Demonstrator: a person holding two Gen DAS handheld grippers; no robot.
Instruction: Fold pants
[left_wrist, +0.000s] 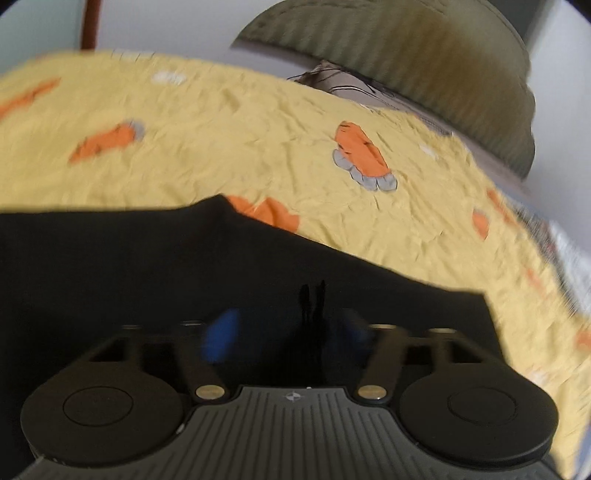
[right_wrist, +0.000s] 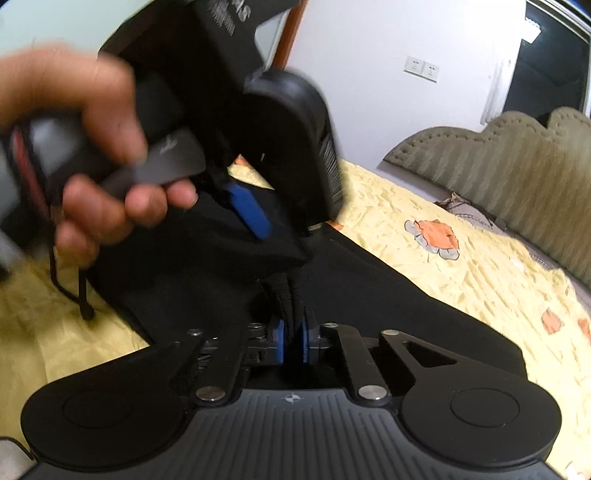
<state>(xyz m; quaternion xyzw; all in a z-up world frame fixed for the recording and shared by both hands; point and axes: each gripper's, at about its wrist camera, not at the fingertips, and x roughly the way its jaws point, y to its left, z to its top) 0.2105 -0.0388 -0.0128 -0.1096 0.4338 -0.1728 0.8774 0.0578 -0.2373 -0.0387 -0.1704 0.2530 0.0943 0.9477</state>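
Pinching pants (right_wrist: 369, 295) hem above the bed (right_wrist: 461, 266): my right hand-held gripper (right_wrist: 291, 341) clamps fabric; left hand-held gripper (left_wrist: 286, 332) looks parted around cloth, blurred, so I cannot tell.

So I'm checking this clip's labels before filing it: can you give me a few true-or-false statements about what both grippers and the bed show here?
1. The right gripper is shut on black pants. True.
2. The bedsheet is plain white. False: it is yellow with orange prints.
3. The left gripper shows in the right wrist view, held by a hand. True.
4. The pants are folded in a drawer. False: they lie on the bed.
5. The fingers have red pads. False: blue.
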